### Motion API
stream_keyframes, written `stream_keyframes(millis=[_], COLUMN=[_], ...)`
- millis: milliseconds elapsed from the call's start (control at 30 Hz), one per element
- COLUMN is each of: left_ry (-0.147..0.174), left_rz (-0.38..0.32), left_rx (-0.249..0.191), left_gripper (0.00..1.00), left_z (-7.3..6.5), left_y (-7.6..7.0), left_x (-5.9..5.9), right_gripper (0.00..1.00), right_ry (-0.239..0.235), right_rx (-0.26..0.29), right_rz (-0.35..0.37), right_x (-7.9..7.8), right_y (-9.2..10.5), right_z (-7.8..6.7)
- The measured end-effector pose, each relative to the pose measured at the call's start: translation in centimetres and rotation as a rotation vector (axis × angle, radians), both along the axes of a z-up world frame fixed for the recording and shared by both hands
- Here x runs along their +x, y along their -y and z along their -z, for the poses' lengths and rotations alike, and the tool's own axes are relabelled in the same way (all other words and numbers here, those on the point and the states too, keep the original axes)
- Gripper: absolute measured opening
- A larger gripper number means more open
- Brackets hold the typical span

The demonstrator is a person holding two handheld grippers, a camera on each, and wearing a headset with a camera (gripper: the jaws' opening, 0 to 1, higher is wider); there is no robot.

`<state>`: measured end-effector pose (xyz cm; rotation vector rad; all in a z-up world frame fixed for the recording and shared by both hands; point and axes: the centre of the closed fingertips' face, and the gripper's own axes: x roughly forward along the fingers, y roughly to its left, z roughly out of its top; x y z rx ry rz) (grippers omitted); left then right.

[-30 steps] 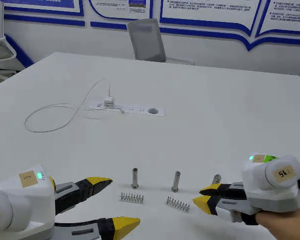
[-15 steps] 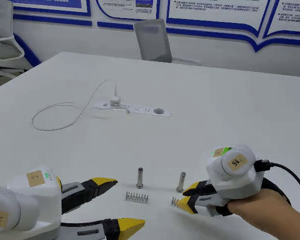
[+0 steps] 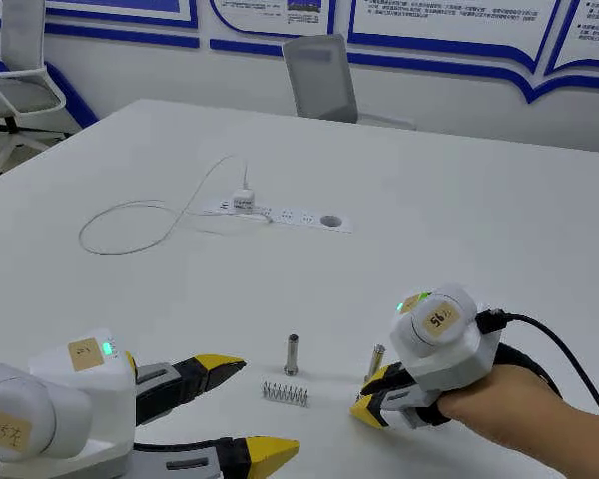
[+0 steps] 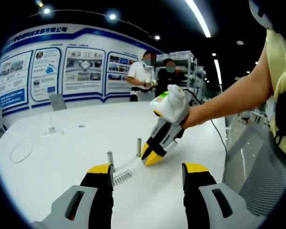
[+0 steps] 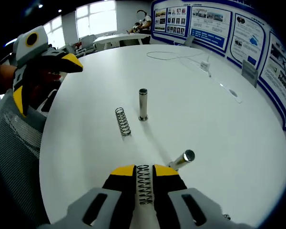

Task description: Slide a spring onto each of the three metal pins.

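My right gripper [image 5: 143, 169] has matt black plastic jaws with smooth yellow plastic tips, under a glossy white plastic shell. The wire spring [image 5: 143, 183] pinched between them is thin bright metal, and the loose spring [image 5: 122, 121] looks like the same wire. The upright pin [image 5: 143, 104] and the nearer pin [image 5: 183, 158] are polished, shiny metal. The table [image 5: 219, 109] is white and smooth with a faint sheen. My left gripper [image 4: 148, 168] wears the same black and yellow plastic, with matt grey insets. A paper label [image 3: 440, 319] sticks to my right shell.

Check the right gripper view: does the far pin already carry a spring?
No, the far pin stands bare; a loose spring lies beside it.
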<state>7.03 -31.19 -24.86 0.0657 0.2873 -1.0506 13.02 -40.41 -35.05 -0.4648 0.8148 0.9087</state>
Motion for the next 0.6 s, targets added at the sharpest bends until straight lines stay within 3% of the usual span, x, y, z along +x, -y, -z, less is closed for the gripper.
stream_keyframes(millis=[100, 300, 600], left_ry=[-0.002, -0.003, 0.000], left_rz=[-0.002, 0.003, 0.016], left_rx=[0.000, 0.001, -0.005], left_gripper=[0.59, 0.59, 0.59], left_z=[0.1, 0.2, -0.1], left_y=[-0.1, 0.1, 0.7], left_x=[0.0, 0.0, -0.1], right_gripper=[0.13, 0.12, 0.12], right_ry=[-0.013, -0.013, 0.070], right_rx=[-0.014, 0.015, 0.136], right_rz=[-0.005, 0.005, 0.006], right_x=[-0.1, -0.4, -1.2], right_y=[0.1, -0.1, -1.5], right_z=[0.4, -0.3, -5.2])
